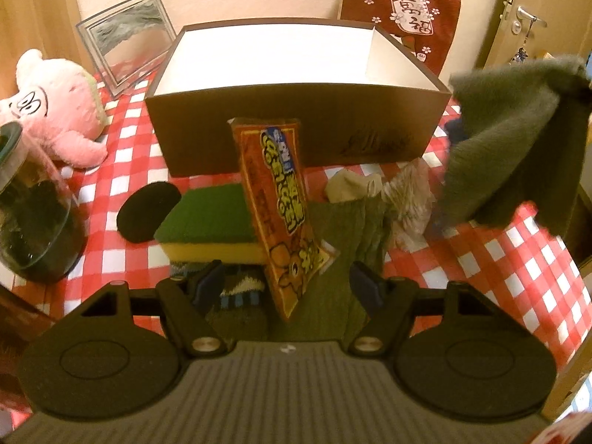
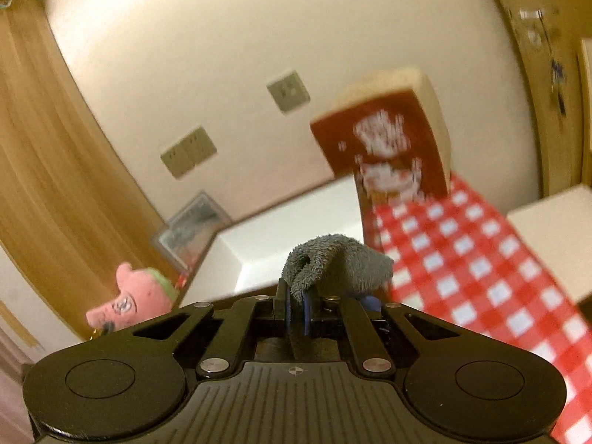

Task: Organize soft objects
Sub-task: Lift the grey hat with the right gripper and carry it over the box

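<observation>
A red-and-white checked table point(image 1: 518, 259) holds an open brown box point(image 1: 296, 129). A pink plush point(image 1: 63, 107) lies at its left; a red cushion point(image 1: 403, 14) stands behind it. A snack packet point(image 1: 281, 207) leans against the box, across a green-topped sponge point(image 1: 211, 218), beside green socks point(image 1: 344, 236) and a black disc point(image 1: 148, 211). The left gripper point(image 1: 288, 283) hangs wide apart over packet and socks, gripping nothing. The right gripper point(image 2: 296, 296) is clamped on a grey cloth point(image 2: 333, 262), which dangles in the air right of the box.
</observation>
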